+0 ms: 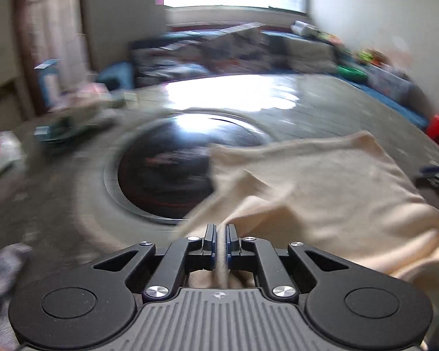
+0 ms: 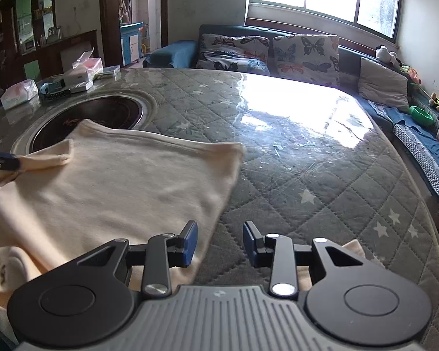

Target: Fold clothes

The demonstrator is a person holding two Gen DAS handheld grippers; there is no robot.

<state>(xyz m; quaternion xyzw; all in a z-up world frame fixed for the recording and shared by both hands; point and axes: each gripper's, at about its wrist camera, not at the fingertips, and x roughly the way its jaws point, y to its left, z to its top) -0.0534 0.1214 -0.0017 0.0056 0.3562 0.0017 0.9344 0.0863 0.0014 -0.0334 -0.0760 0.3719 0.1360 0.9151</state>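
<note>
A cream garment (image 2: 125, 187) lies spread on the quilted table cover, its far edge over the round dark inset. In the left wrist view, which is blurred, my left gripper (image 1: 221, 239) is shut on a fold of the cream garment (image 1: 322, 193), which runs between its pads. My left gripper also shows at the left edge of the right wrist view (image 2: 3, 161), pinching the garment's left side. My right gripper (image 2: 220, 244) is open and empty, low over the garment's right edge, with its left finger (image 2: 190, 242) above the cloth.
A round dark inset (image 2: 87, 117) sits in the table (image 2: 307, 175) behind the garment. Boxes and tissue packs (image 2: 73, 79) stand at the far left. A sofa with butterfly cushions (image 2: 278, 52) runs behind and to the right. A window is bright behind it.
</note>
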